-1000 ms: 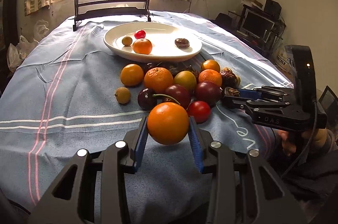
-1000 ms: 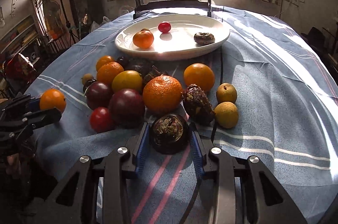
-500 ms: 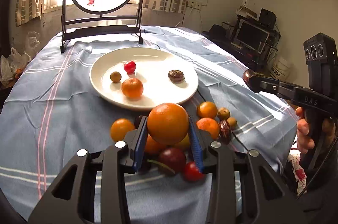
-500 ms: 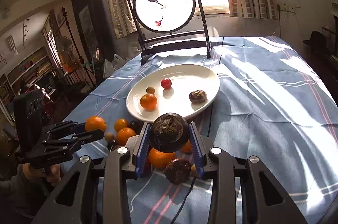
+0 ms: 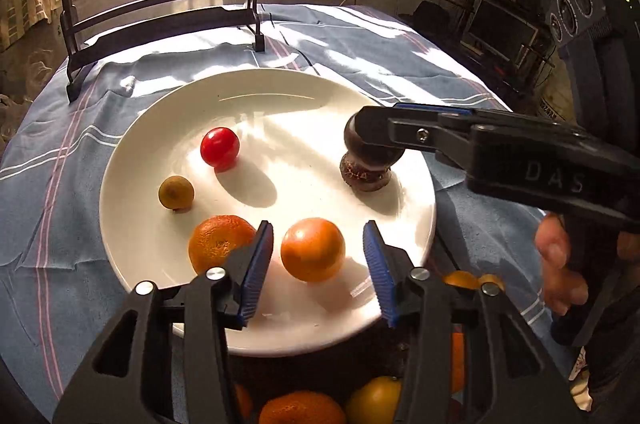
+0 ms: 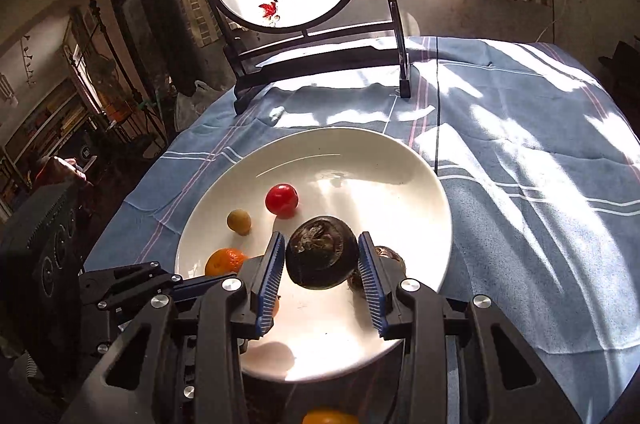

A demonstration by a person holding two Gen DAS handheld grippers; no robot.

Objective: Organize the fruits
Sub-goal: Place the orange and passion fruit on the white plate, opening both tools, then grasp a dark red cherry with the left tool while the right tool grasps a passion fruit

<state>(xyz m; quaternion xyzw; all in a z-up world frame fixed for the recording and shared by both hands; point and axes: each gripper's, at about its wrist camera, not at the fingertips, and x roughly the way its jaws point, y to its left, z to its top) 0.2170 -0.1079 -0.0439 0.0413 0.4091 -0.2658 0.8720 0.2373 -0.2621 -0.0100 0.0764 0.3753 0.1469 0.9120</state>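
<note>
Plate [image 5: 132, 160] | orange [image 5: 313, 249] btwn open L tongs [image 5: 318, 274] | R tongs [image 6: 320, 264] grip dark fruit [image 6: 322, 252]

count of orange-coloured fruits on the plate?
2: a rough-skinned mandarin at the plate's near edge, and a smooth orange beside it between the open left jaws. Others may be hidden.

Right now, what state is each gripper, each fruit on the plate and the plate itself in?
Left gripper: open, smooth orange loose between its fingers, on the plate.
Right gripper: shut on the dark fruit, above the plate.
Plate: upright, partly filled.
Red fruit: resting on the plate.
Small brown fruit: resting.
Dimpled orange: resting.
Second dark fruit: resting under the held one.
</note>
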